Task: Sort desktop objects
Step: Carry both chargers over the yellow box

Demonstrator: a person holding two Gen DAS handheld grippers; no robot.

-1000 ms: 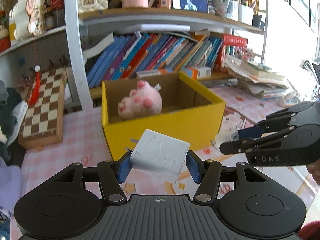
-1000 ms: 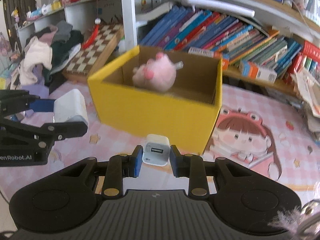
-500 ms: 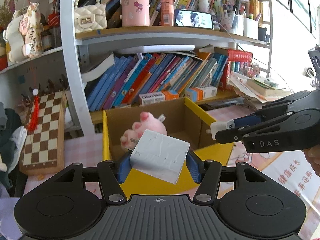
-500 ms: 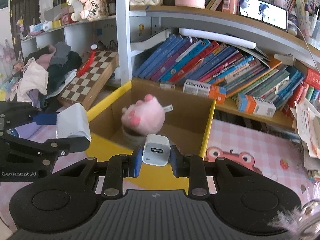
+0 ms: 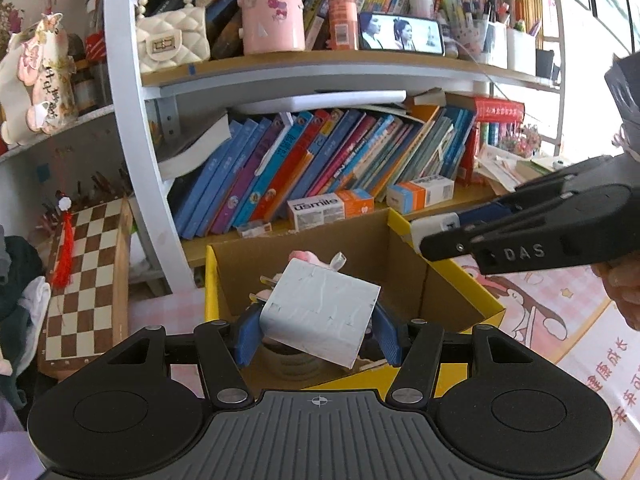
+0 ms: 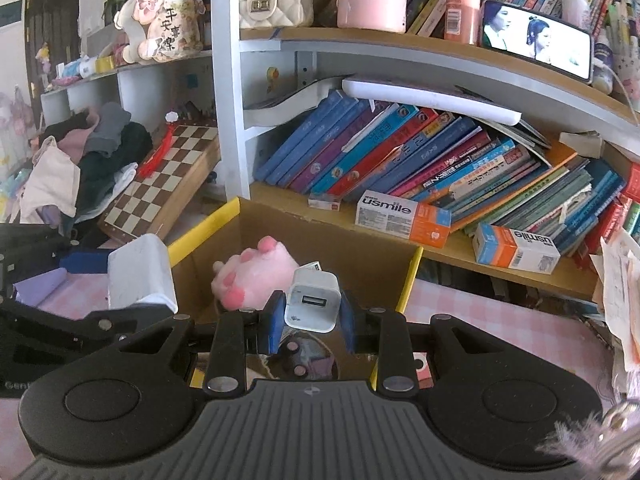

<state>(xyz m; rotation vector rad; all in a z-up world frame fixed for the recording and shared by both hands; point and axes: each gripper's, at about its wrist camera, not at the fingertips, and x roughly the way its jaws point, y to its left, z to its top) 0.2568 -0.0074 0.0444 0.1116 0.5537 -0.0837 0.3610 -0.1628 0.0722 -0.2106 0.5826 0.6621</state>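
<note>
A chessboard (image 5: pixel 86 280) is seen leaning at the far left, beside the white shelf post. In the left wrist view, a large white charger block (image 5: pixel 320 314) is pinched, tilted, between the blue pads of the left tongs (image 5: pixel 318 330), held over the open top of the yellow cardboard box (image 5: pixel 460 276). Inside the box a pink plush paw (image 6: pixel 252 276) is lying, partly hidden behind the charger block in the left view. In the right wrist view, a small white USB adapter (image 6: pixel 312 302) is gripped by the right tongs (image 6: pixel 310 322), its port facing the camera, also above the box opening. Behind the box, slanted books (image 6: pixel 400 160) are ranged on the shelf. The pink checked surface (image 6: pixel 500 328) is visible at the right.
</note>
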